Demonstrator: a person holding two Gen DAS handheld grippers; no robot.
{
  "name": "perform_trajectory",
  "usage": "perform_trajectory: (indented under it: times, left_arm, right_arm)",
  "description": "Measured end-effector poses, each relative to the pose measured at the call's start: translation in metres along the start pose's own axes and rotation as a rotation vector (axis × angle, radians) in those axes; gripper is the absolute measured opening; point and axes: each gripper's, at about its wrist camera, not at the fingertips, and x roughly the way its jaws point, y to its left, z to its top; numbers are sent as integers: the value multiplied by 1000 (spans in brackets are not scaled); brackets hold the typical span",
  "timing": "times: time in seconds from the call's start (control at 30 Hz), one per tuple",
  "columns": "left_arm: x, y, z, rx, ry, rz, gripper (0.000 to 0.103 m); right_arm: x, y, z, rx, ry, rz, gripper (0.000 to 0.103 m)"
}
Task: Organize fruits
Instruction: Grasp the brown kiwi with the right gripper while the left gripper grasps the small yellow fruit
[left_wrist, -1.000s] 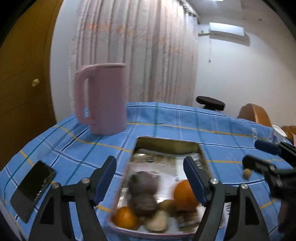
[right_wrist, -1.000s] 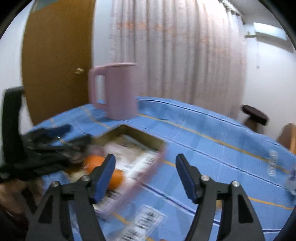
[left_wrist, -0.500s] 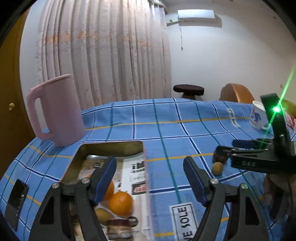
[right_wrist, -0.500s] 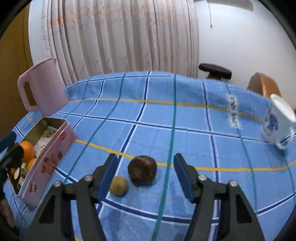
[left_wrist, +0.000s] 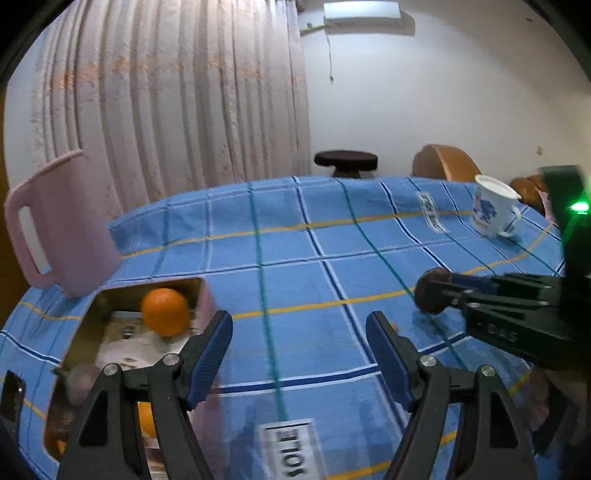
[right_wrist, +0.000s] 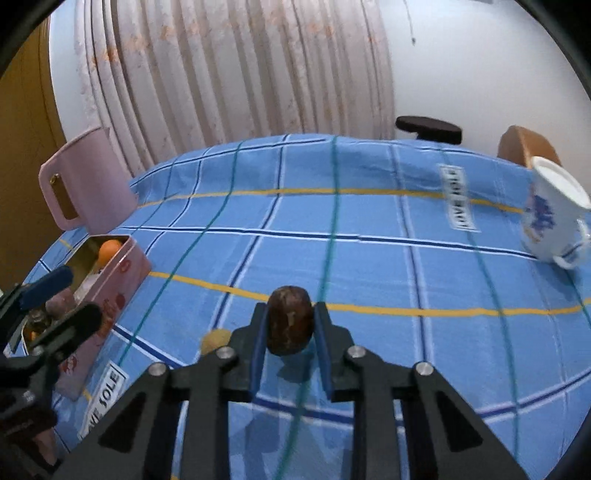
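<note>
The right gripper (right_wrist: 290, 345) is clamping a dark brown round fruit (right_wrist: 290, 319) between its blue pads, just above the blue checked tablecloth (right_wrist: 369, 258) — a small yellowish fruit (right_wrist: 214, 340) is lying just beside its left finger. The left gripper (left_wrist: 299, 354) is hanging with its fingers spread wide, holding nothing, next to the pink tin (right_wrist: 122, 273) with an orange (left_wrist: 165, 312) sitting inside. A pink pitcher (left_wrist: 62, 225) and a white mug (right_wrist: 554, 218) are standing well apart.

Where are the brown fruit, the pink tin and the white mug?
brown fruit (right_wrist: 290, 319), right wrist view, middle of its front, between the right tool's fingers.
pink tin (right_wrist: 122, 273), right wrist view, on its long side wall.
white mug (left_wrist: 493, 211), left wrist view, on its blue-printed side.
</note>
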Motion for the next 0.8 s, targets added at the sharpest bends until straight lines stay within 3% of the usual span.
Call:
perform_trajectory:
  times: [0.27, 0.47, 0.5, 0.53, 0.57, 0.77, 0.8]
  left_arm:
    - [41, -34, 8, -3, 122, -117, 76]
    - [63, -53, 10, 20, 197, -157, 76]
    - [67, -55, 10, 28, 216, -161, 72]
    - [73, -57, 9, 28, 246, -162, 54]
    - [77, -58, 9, 24, 264, -171, 46]
    - [81, -68, 7, 65, 283, -182, 42]
    - [81, -69, 7, 70, 281, -189, 31]
  right_arm:
    - [-32, -24, -13, 25, -46, -59, 27]
    - [-39, -35, -16, 50, -62, -63, 27]
    - [-39, -34, -16, 47, -59, -62, 27]
    - [-38, -33, -16, 42, -59, -62, 27]
    - [-39, -33, -16, 38, -60, -64, 27]
    - [-36, -32, -16, 29, -48, -51, 27]
    - [-36, -32, -15, 28, -45, -51, 27]
